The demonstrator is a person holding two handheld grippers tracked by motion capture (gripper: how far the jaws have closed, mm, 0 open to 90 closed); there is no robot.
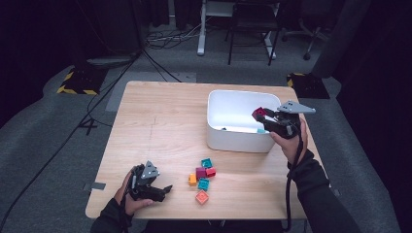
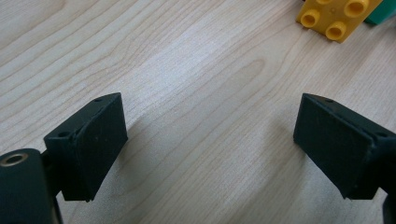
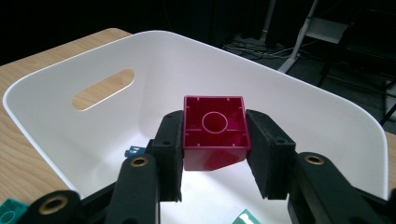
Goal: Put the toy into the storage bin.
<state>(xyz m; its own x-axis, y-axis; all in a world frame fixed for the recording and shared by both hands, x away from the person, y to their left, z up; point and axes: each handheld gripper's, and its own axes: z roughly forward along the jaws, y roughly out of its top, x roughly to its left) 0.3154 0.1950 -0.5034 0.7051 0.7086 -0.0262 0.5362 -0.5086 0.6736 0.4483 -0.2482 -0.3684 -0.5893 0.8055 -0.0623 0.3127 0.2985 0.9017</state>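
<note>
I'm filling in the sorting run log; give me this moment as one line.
right gripper: shut on dark red brick, over white bin | left gripper: open, empty, near table | loose bricks: on table

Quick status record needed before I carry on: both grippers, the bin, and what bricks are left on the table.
right gripper: shut on dark red brick, hollow underside facing the camera, held over the white bin
left gripper: open, nothing between its fingers, low over the wooden table
bin contents: a few teal bricks, partly hidden
loose bricks on table: six, teal, red, magenta, orange-yellow, coral, clustered in front of the bin
nearest to left gripper: yellow brick
</note>
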